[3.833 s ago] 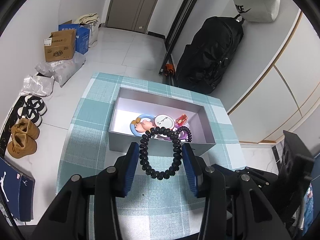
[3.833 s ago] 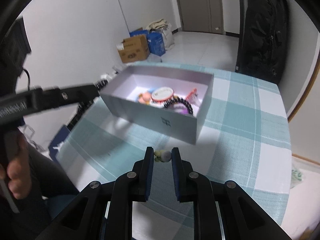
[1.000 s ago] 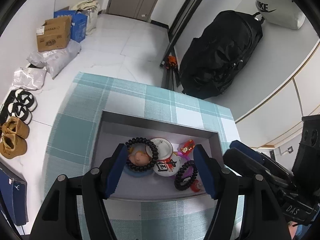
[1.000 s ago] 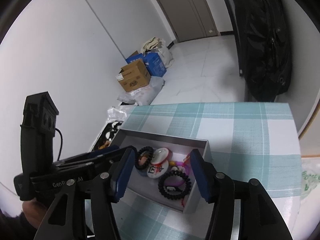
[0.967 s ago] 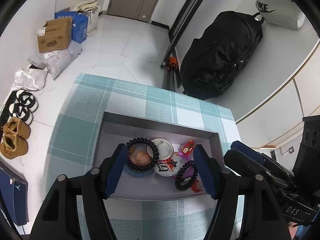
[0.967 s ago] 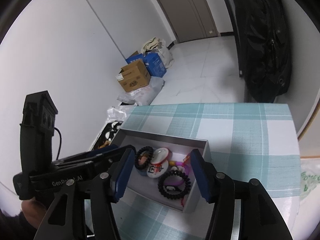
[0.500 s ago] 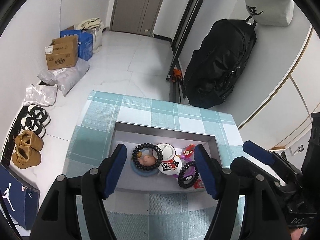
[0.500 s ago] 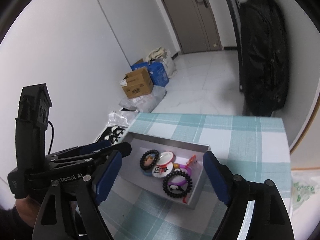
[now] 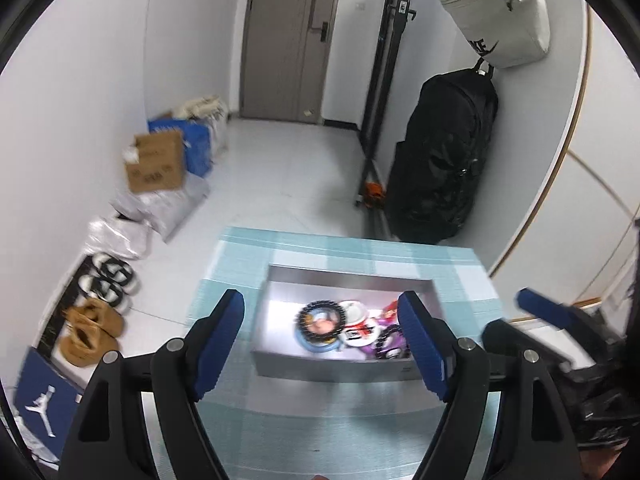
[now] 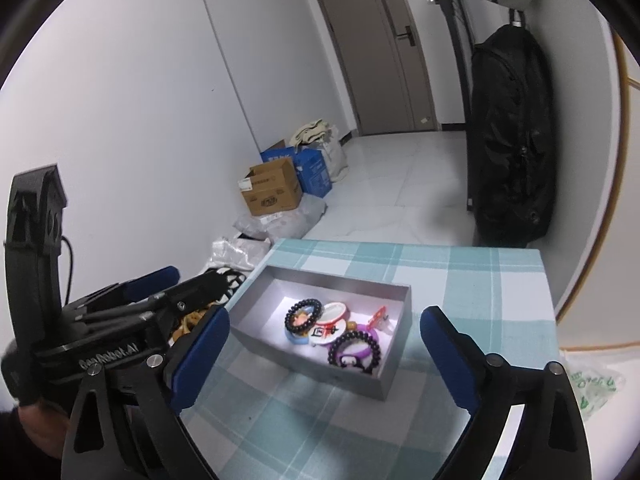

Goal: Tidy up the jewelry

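Observation:
A grey open box (image 9: 336,368) (image 10: 394,376) sits on the teal checked tablecloth (image 10: 460,276). Inside lie a black bead bracelet (image 9: 320,316) (image 10: 303,312) over a blue ring, a white round badge (image 10: 334,312), a second black bead bracelet (image 10: 355,346) on a purple piece, and a small red item (image 10: 378,315). My left gripper (image 9: 322,344) is open and empty, held above and in front of the box. My right gripper (image 10: 326,354) is open and empty, also raised in front of the box. The left gripper shows at the left of the right wrist view.
A black bag (image 9: 440,160) stands against the wall past the table's far edge. Cardboard and blue boxes (image 9: 156,164), plastic bags and shoes (image 9: 90,332) lie on the floor to the left. A door (image 9: 288,40) is at the back. A white wall runs along the right.
Both grippers have pulled up and back from the box, which now looks smaller. The right gripper's jaws have spread wider. The box contents have not moved.

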{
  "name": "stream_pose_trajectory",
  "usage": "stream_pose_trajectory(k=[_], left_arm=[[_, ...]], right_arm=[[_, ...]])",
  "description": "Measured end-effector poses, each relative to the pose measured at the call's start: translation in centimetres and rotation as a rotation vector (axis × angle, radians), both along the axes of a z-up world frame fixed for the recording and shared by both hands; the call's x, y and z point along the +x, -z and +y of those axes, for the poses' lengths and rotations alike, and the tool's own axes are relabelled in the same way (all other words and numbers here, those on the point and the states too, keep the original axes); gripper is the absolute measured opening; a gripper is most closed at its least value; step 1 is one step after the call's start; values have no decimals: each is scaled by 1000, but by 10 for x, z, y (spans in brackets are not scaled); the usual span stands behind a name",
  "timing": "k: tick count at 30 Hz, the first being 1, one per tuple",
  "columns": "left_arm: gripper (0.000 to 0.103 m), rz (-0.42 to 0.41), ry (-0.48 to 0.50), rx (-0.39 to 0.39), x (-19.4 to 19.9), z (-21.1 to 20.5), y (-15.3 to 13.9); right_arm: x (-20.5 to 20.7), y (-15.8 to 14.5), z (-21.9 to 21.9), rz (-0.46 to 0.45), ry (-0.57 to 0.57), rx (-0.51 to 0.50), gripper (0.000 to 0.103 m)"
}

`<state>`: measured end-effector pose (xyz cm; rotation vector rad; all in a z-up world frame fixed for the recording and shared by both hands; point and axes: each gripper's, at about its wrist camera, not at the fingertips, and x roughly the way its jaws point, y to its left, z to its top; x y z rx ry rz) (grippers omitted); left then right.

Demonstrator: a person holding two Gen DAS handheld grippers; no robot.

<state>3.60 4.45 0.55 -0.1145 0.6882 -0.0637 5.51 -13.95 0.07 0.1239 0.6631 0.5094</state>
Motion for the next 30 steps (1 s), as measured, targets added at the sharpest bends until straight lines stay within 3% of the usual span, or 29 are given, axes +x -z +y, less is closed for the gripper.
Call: stream_pose_trajectory(k=[8, 15, 30], left_arm=[[76, -7, -29, 13, -18, 3, 5], [76, 16, -56, -11, -26, 7, 8], [76, -5, -41, 17, -39, -2, 5]], right_arm=[[-25, -1, -7, -36, 14, -21, 103], [-36, 4, -13, -16, 39, -7, 103], [-45, 1, -15, -24, 46, -2, 103]])
